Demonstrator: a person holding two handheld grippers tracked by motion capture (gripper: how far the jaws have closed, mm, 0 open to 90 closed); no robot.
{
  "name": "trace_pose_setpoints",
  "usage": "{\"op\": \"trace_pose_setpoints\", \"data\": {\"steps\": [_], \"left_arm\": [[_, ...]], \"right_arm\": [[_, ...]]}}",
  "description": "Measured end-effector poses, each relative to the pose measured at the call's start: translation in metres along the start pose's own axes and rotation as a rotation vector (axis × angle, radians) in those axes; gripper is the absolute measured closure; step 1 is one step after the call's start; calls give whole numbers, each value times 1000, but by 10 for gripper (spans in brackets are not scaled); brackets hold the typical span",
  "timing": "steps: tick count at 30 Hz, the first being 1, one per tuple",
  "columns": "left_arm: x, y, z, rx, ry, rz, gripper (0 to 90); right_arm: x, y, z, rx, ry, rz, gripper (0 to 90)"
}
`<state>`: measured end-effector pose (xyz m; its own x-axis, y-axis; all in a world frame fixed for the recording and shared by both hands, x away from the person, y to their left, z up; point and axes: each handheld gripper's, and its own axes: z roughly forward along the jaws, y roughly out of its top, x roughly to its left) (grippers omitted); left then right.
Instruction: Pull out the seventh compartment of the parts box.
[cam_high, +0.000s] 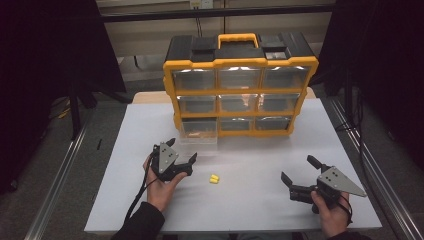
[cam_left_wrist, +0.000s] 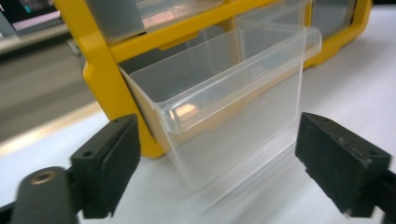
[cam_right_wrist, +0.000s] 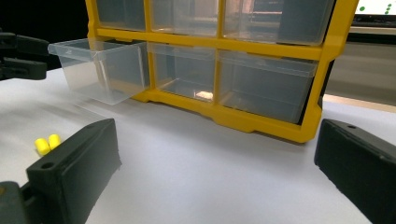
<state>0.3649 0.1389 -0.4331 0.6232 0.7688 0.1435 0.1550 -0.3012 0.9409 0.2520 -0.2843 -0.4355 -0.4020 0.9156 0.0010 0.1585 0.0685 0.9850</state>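
The left tool (cam_high: 184, 151) is held released on the near left of the white desk (cam_high: 260, 200), its jaws spread wide and aimed at a clear drawer (cam_left_wrist: 224, 98) pulled out of the bottom left slot of the yellow organizer (cam_high: 240, 85). Nothing is gripped. The right tool (cam_high: 297, 176) is also held released, empty, at the near right. Two small yellow earplugs (cam_high: 214, 178) lie together on the desk between the tools, nearer the left one.

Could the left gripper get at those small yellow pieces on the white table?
Probably yes: the left gripper stands open, and bare white table lies between it and the two small yellow pieces just beside it.
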Motion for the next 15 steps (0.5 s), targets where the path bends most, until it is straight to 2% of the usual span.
{"op": "trace_pose_setpoints", "data": {"steps": [2, 4, 7, 10, 13, 14, 15], "left_arm": [[2, -2, -1, 0, -27, -74, 104], [4, -5, -2, -6, -37, -145, 71], [7, -5, -6, -51, -21, -177, 62], [9, -6, -10, -70, -45, -229, 65], [9, -10, -17, -84, -38, -231, 69], [9, -11, -18, -99, -39, -251, 66], [10, -11, -21, -92, -41, -244, 61]], "right_arm": [[0, 0, 0, 1, 0, 0, 0], [0, 0, 0, -1, -2, -1, 0], [0, 0, 0, 0, -1, 1, 0], [0, 0, 0, 0, -3, 0, 0], [0, 0, 0, -1, -7, 2, 0], [0, 0, 0, 0, -6, 2, 0], [0, 0, 0, 0, -6, 0, 0]]}}
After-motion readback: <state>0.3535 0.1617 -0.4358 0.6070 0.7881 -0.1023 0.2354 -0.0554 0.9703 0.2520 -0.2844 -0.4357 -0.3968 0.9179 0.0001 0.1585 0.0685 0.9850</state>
